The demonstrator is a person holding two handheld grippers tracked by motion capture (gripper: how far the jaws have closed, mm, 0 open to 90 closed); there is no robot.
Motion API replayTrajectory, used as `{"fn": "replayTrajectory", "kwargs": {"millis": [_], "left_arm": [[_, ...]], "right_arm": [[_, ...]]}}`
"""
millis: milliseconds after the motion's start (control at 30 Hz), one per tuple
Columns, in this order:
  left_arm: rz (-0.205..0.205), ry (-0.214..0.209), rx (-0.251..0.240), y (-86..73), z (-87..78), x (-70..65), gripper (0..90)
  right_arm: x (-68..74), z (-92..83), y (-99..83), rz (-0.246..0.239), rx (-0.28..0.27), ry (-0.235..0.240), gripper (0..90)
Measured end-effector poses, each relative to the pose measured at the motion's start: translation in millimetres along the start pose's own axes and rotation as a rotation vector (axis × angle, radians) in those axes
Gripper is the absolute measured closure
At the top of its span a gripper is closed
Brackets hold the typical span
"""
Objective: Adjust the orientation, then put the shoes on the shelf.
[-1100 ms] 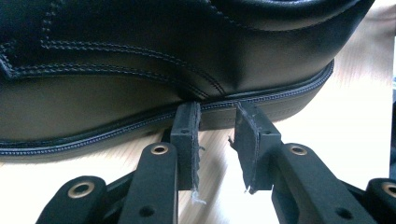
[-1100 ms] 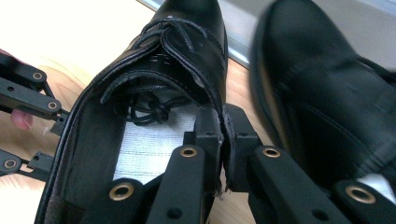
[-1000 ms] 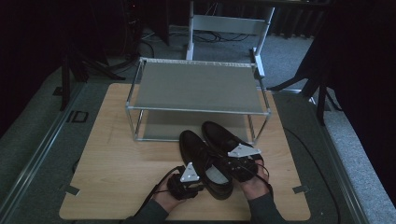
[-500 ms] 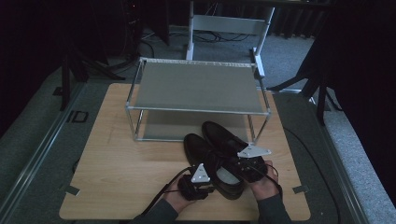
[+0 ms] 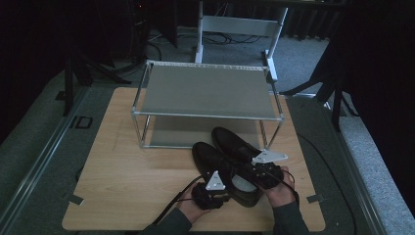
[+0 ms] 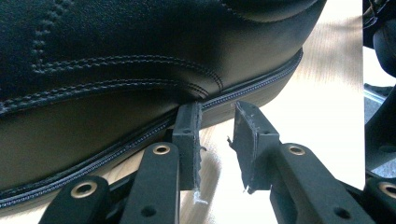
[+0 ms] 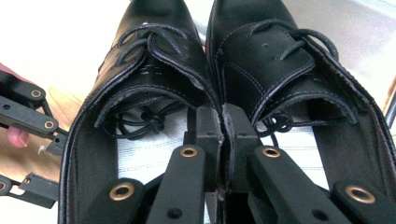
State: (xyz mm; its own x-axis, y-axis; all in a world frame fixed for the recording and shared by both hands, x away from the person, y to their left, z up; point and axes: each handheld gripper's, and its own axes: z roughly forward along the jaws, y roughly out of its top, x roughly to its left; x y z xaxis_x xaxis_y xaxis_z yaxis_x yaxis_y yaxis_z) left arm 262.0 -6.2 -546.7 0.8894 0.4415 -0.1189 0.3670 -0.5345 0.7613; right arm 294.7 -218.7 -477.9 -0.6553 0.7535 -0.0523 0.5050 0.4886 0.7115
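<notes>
Two black leather lace-up shoes stand side by side on the wooden table (image 5: 122,171), toes toward the rack: one on the left (image 5: 209,152) (image 7: 140,60), the other on the right (image 5: 234,139) (image 7: 266,56). My right gripper (image 5: 248,175) (image 7: 223,122) reaches in from the heel end. It is shut on the touching inner walls of the two shoes, one jaw inside each. My left gripper (image 5: 225,190) (image 6: 217,126) is open by a narrow gap. Its tips sit at the sole seam on the left shoe's outer side (image 6: 116,70), with nothing between them.
A two-tier metal shoe rack (image 5: 205,90) stands just behind the shoes, its front right post (image 5: 280,128) close to the right shoe's toe. Cables trail from both grippers toward the table's near edge. Bare wood lies to the left of the shoes.
Both shoes and both grippers have shifted a little to the right and toward the near edge. The right gripper has kept its hold throughout.
</notes>
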Motion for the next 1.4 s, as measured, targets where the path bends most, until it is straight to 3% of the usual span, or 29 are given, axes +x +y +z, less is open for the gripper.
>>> {"fn": "replayTrajectory", "kwargs": {"millis": [100,267,300,333,367,400,500,633,833,933,1300,1400], "left_arm": [[0.002,0.001,0.003,0.5,0.1,0.4,71.3],[-0.003,-0.002,0.001,1.6,1.2,0.9,71.3],[-0.001,-0.002,-0.001,1.5,1.1,0.8,71.3],[0.000,-0.003,0.003,1.6,1.2,1.0,71.2],[0.000,-0.003,0.003,1.6,1.2,1.0,71.3],[0.000,-0.004,0.004,1.9,1.3,1.2,71.3],[-0.003,-0.003,0.002,2.1,1.5,0.9,71.3],[-0.004,-0.007,0.005,2.4,1.5,1.5,71.3],[-0.004,-0.003,0.005,2.5,1.6,0.8,71.3],[-0.004,-0.001,0.006,2.5,1.6,0.5,71.3],[-0.006,0.001,0.004,2.5,1.8,0.4,71.3],[-0.008,0.000,0.005,2.6,1.8,0.2,71.3]], "right_arm": [[-2.6,0.1,0.1,0.007,0.005,0.021,81.6],[-14.0,-11.8,-2.4,0.056,-0.057,0.134,59.2],[-15.2,-16.4,-2.8,0.050,-0.075,0.125,54.8],[-16.5,-20.7,-2.8,0.049,-0.080,0.095,54.4],[-16.5,-20.7,-2.8,0.049,-0.080,0.095,54.4],[-26.7,-33.1,-4.4,0.079,-0.119,0.074,52.2],[-37.2,-40.1,-8.4,0.119,-0.124,0.035,49.9],[-44.3,-43.4,-16.5,0.158,-0.116,0.022,47.0],[-37.3,-40.3,-24.6,0.146,-0.083,0.020,43.8],[-29.6,-36.1,-25.2,0.116,-0.053,0.013,42.0],[-28.0,-26.3,-25.1,0.096,0.006,0.022,40.3],[-27.2,-24.3,-22.1,0.081,0.043,0.028,39.5]]}}
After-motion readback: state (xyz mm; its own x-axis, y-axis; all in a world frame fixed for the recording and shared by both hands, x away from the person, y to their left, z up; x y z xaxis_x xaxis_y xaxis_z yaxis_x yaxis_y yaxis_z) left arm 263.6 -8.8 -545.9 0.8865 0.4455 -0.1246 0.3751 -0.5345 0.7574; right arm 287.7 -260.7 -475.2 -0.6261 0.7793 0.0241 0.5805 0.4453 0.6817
